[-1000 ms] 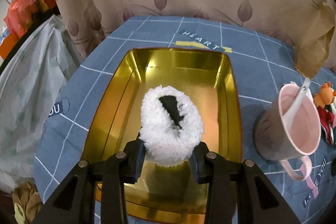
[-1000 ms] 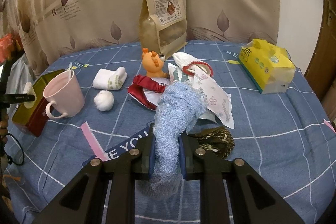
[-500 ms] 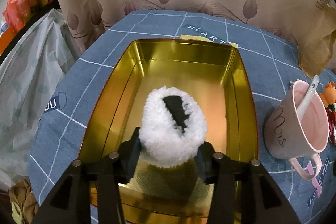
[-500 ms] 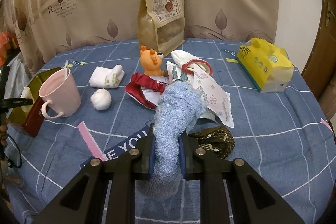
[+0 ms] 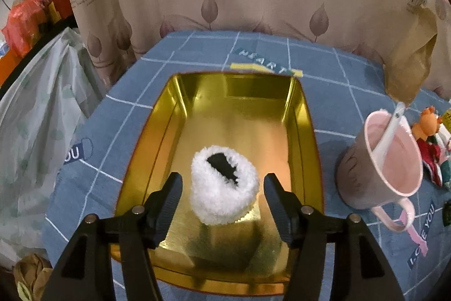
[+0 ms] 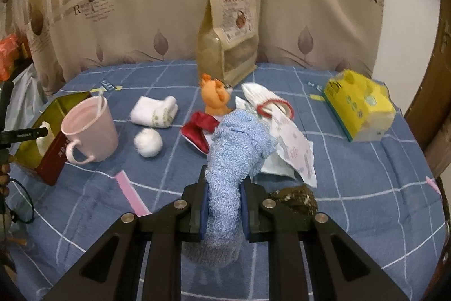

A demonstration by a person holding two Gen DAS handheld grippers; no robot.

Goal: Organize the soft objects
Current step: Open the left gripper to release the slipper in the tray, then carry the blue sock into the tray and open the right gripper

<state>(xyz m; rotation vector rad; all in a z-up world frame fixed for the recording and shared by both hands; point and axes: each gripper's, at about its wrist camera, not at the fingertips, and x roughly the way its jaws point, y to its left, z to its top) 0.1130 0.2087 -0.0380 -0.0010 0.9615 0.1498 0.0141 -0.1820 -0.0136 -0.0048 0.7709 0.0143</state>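
The white fluffy sock [image 5: 224, 185] stands cuff-up in the gold tin [image 5: 180, 114], between the jaws of the left tool [image 5: 222, 188], which have just been opening and no longer touch it. The right tool [image 6: 224, 205] is clenched on a blue fuzzy sock [image 6: 236, 148] above the counter [image 6: 366, 188]. Both look light, limp and compressible, so I would pinch mid-body, where the pile bunches.
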